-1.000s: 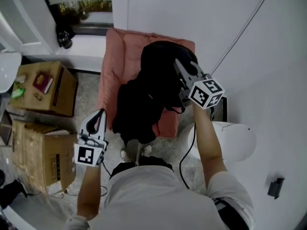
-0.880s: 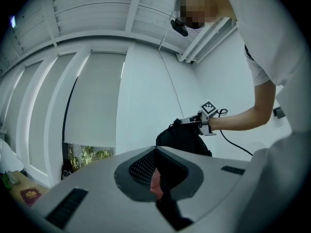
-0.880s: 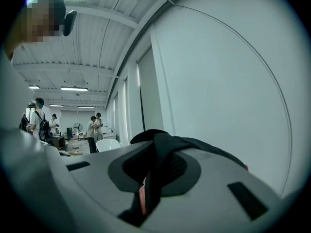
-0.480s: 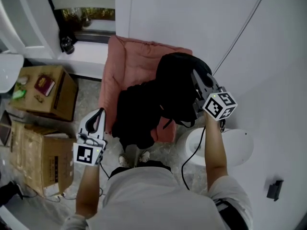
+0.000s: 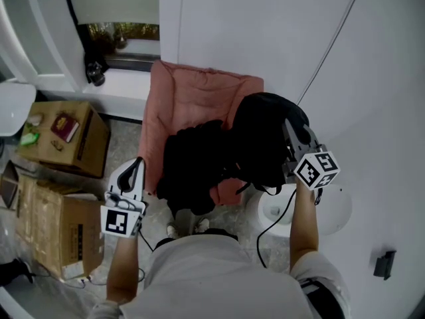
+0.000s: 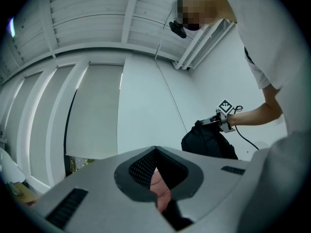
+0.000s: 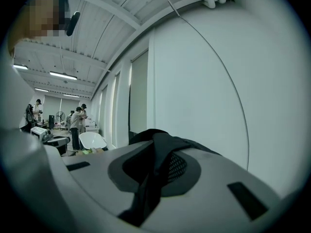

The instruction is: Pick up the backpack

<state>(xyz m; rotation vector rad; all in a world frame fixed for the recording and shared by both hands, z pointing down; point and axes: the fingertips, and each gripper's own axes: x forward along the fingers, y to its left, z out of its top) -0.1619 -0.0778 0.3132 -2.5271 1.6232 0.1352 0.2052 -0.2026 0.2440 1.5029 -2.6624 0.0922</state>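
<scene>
Jaws of the right gripper point(image 5: 290, 130) clench the backpack point(image 5: 261, 141) by its strap point(image 7: 154, 176) (visible only in that gripper's view); left gripper point(image 5: 137, 163) jaws closed, empty.

A soft chair point(image 5: 192, 92) stands far and middle, its back against the wall point(image 5: 265, 18). A heap of clothes point(image 5: 192, 165) lies on its near part. The backpack point(image 5: 262, 138) hangs just right of the heap, over the chair's right edge. The right gripper point(image 5: 290, 130) is at the backpack's right side, with a strap between its jaws. A round stool point(image 5: 335, 211) stands near and right of the chair, below that gripper. Left of the chair are two boxes, one farther point(image 5: 66, 138) and one nearer point(image 5: 56, 221). Small things lie on the farther one. The left gripper point(image 5: 135, 168) sits between the nearer box and the chair's near left corner.
</scene>
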